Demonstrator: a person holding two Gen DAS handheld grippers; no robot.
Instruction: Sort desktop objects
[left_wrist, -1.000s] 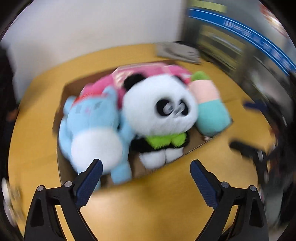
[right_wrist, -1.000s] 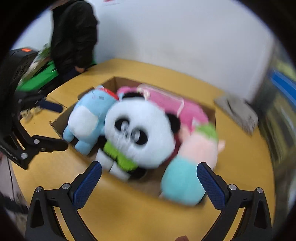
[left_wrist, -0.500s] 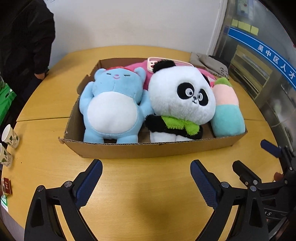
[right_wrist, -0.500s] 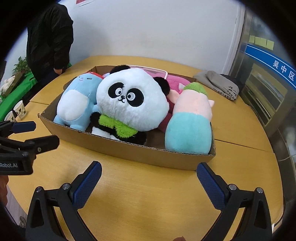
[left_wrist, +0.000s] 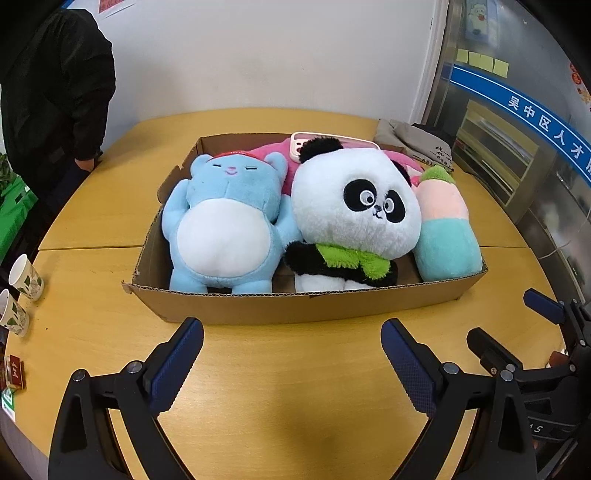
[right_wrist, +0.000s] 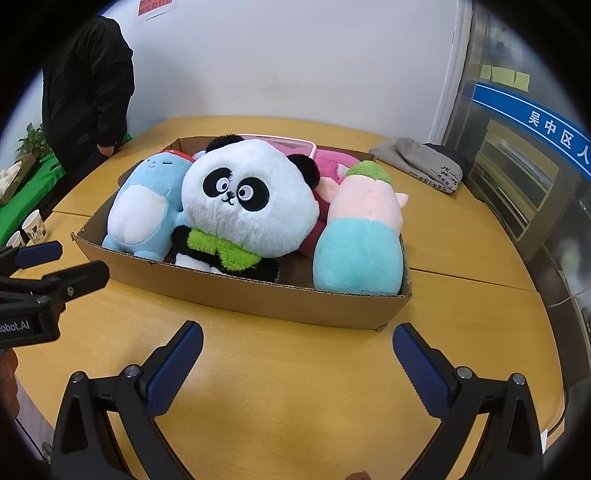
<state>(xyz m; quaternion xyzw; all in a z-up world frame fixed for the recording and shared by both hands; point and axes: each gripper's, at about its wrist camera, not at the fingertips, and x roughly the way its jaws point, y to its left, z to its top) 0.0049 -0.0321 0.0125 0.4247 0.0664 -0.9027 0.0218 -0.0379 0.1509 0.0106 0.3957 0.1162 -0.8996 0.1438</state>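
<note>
Pink plush (left_wrist: 275, 157) is mostly buried behind the panda (left_wrist: 354, 206) in the cardboard box (left_wrist: 295, 306) mid-surface. Blur from a second ago is gone. Left gripper (left_wrist: 291, 354) and right gripper (right_wrist: 297, 360) fingers spread wide, holding nothing.

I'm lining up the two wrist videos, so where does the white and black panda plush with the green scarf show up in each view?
Left wrist: panda plush sits right of centre, inside the cardboard box.
Right wrist: panda plush sits left of centre, in the same box.
Shared landmark: the light blue bear plush against its side.
</note>
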